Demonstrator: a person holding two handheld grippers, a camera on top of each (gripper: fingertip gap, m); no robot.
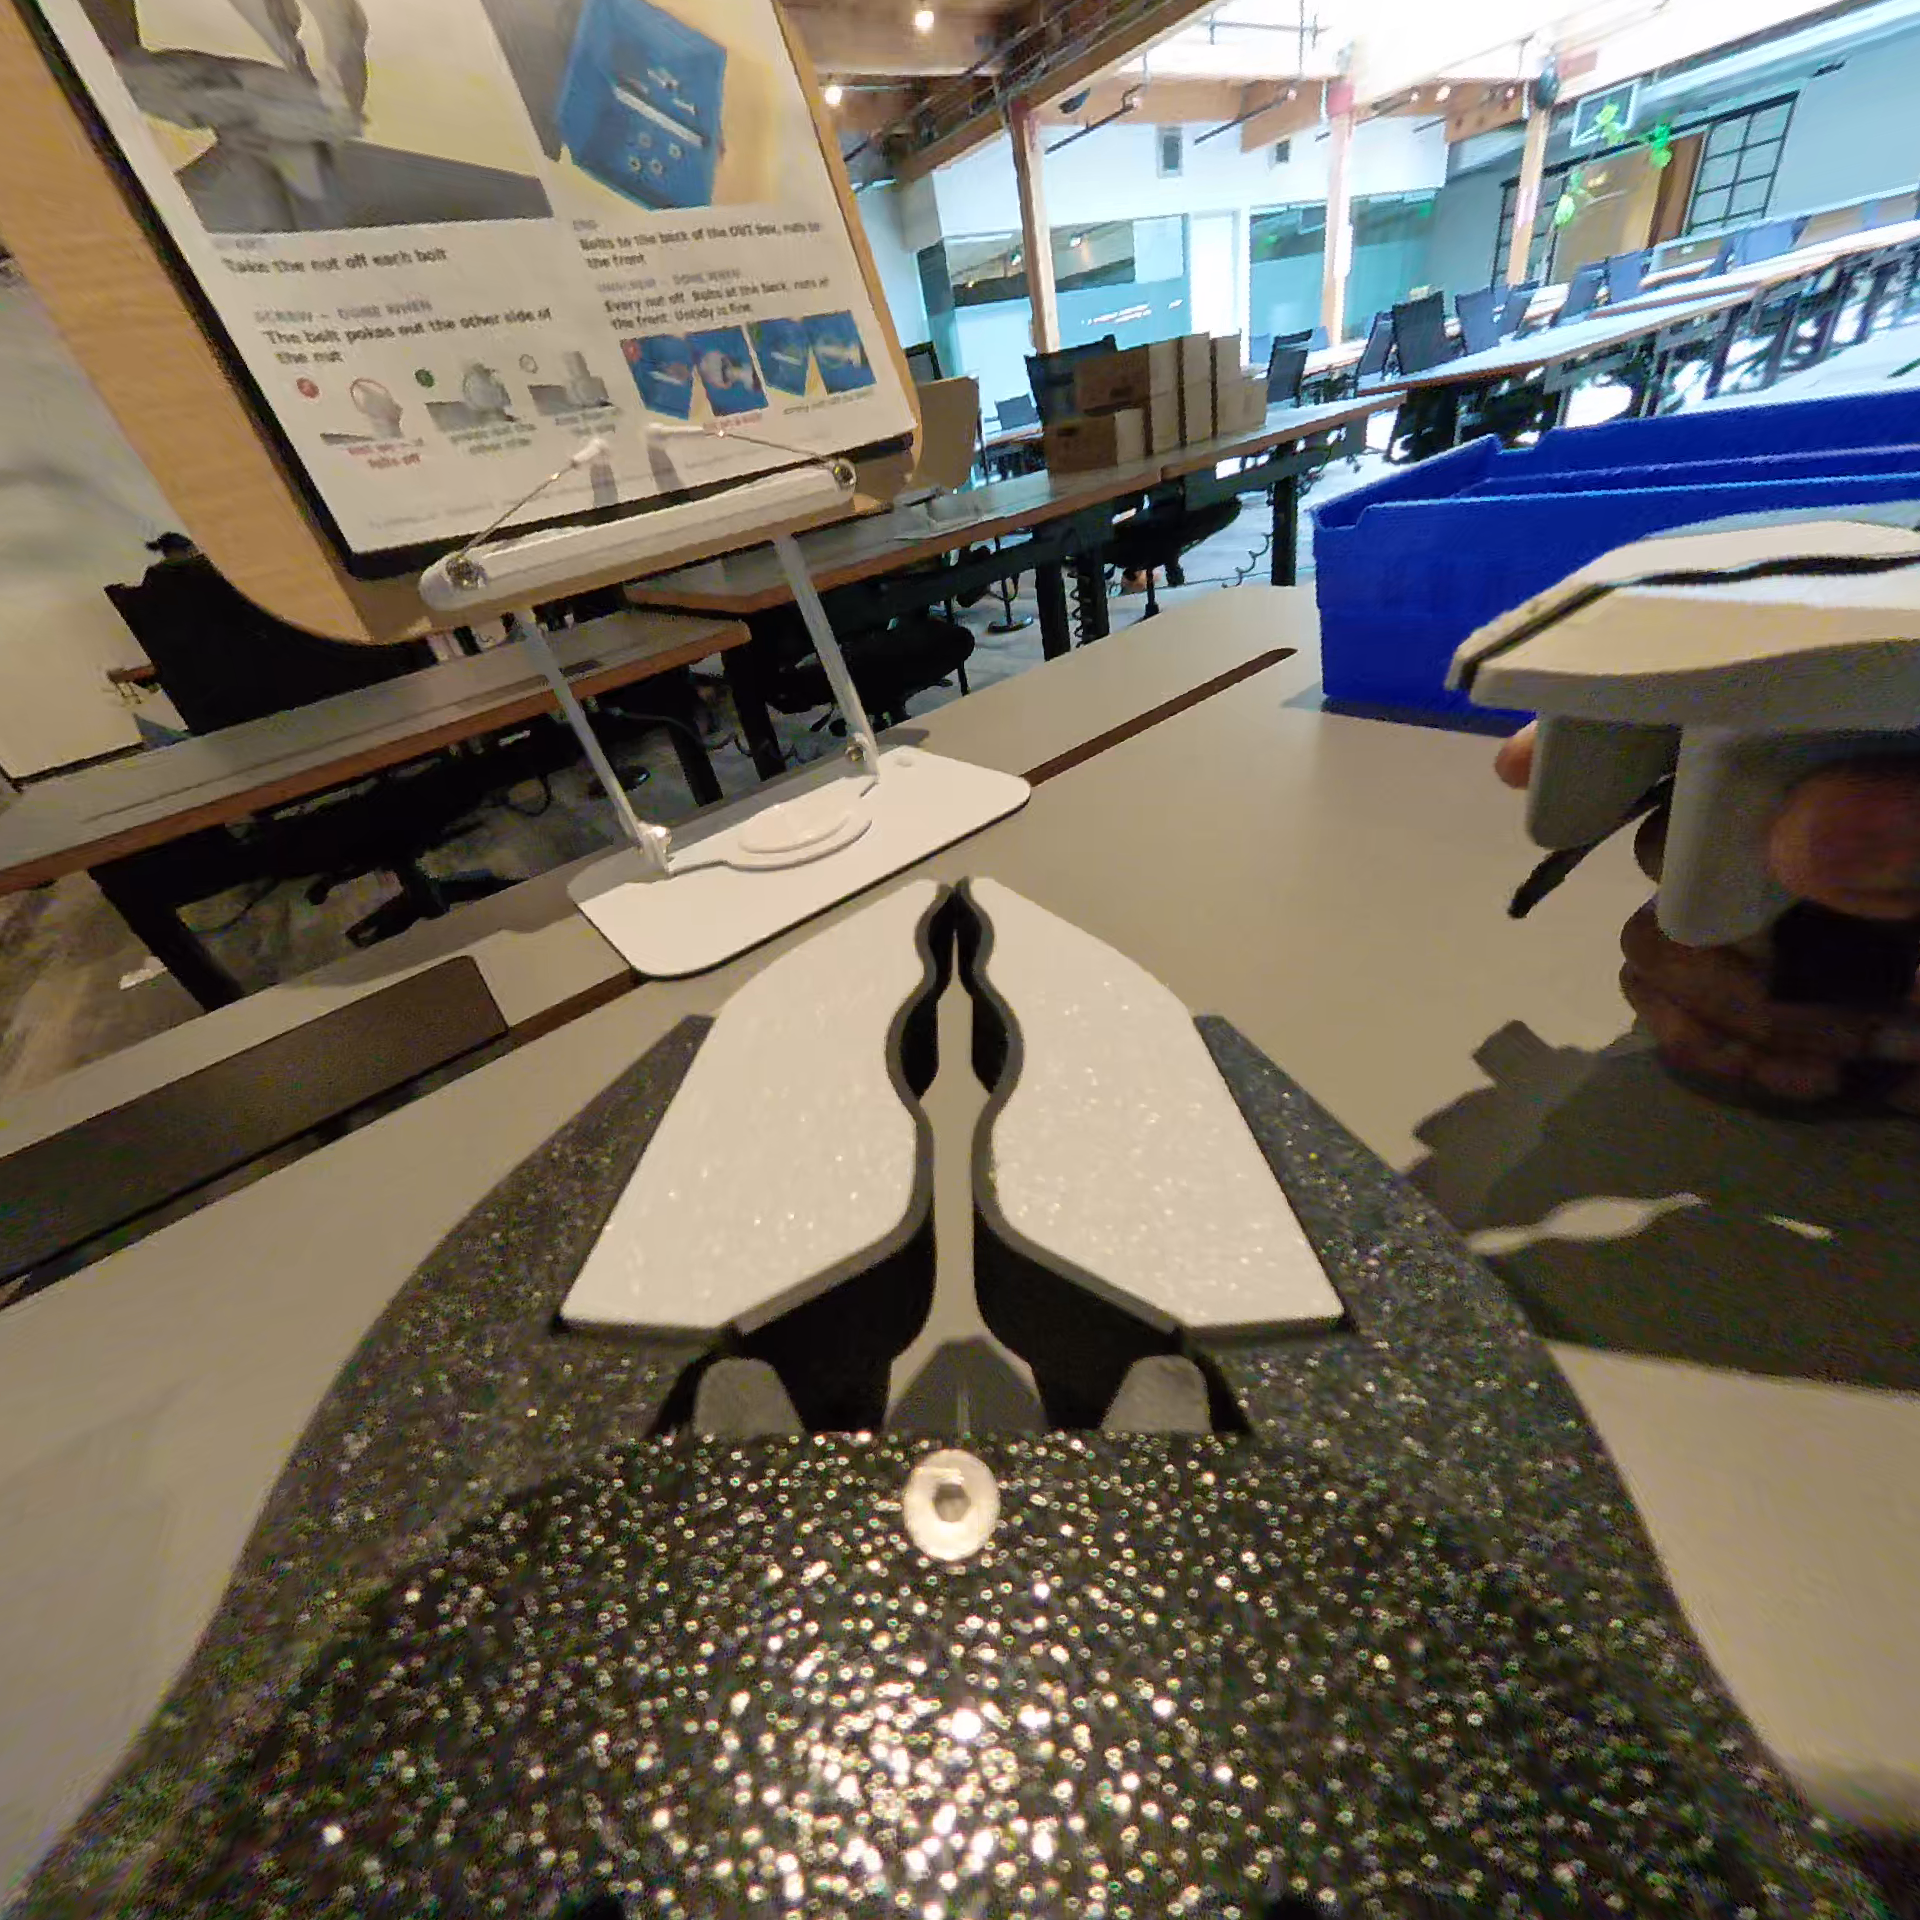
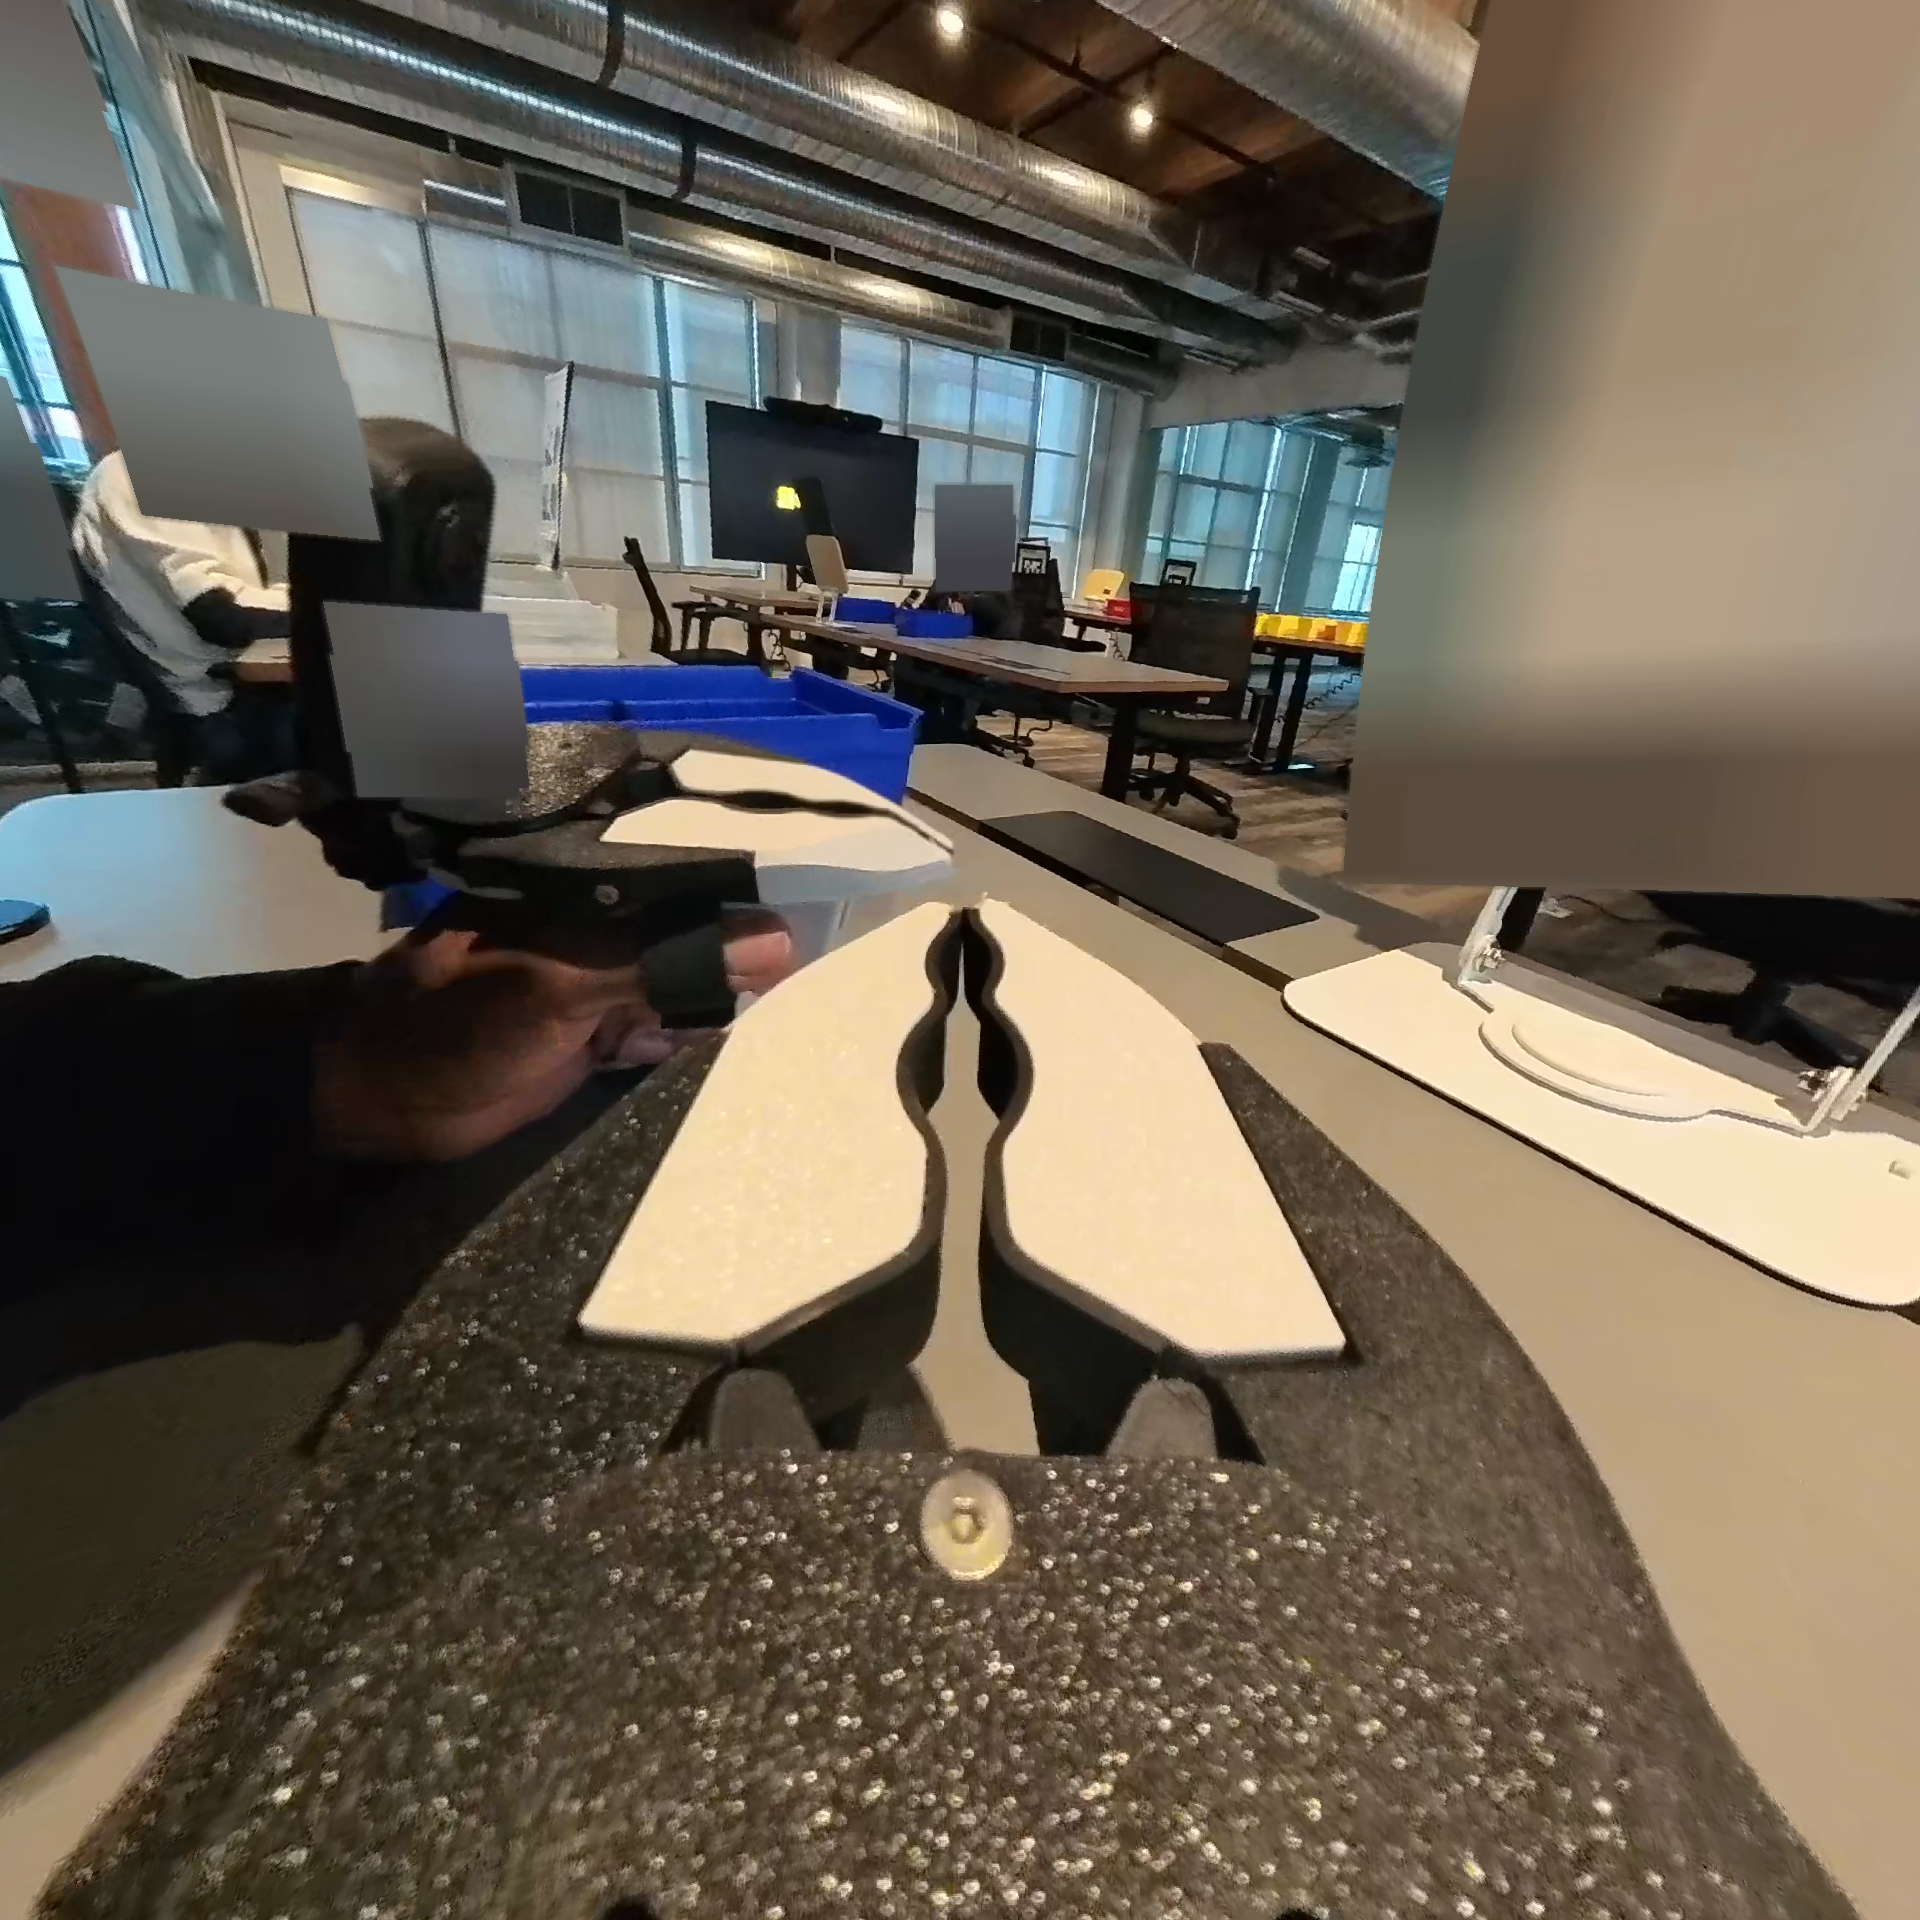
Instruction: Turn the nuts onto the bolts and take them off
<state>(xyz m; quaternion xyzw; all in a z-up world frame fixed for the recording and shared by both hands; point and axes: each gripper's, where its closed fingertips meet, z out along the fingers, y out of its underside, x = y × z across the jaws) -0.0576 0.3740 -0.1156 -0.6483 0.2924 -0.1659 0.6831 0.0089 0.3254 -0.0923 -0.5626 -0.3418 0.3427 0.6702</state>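
No nuts or bolts show in either view. My left gripper [image 1: 958, 896] is shut and empty, held low over the grey table [image 1: 1247, 831]. My right gripper [image 2: 964, 920] is also shut and empty, low over the same table. Each gripper shows in the other's view: the right one [image 1: 1467, 665] at the right edge, held by a hand [image 1: 1745, 997], and the left one [image 2: 935, 836] at mid left, held by a hand [image 2: 488, 1039] in a dark sleeve. Both look shut there too.
A blue divided bin [image 1: 1558, 540] stands on the table beyond the right gripper; it also shows in the right wrist view [image 2: 748, 712]. An instruction board [image 1: 499, 239] on a white stand [image 1: 831, 862] stands ahead, its base at right in the right wrist view [image 2: 1455, 1049]. Desks and chairs lie beyond. About 9 cm separates my left fingertips from my right.
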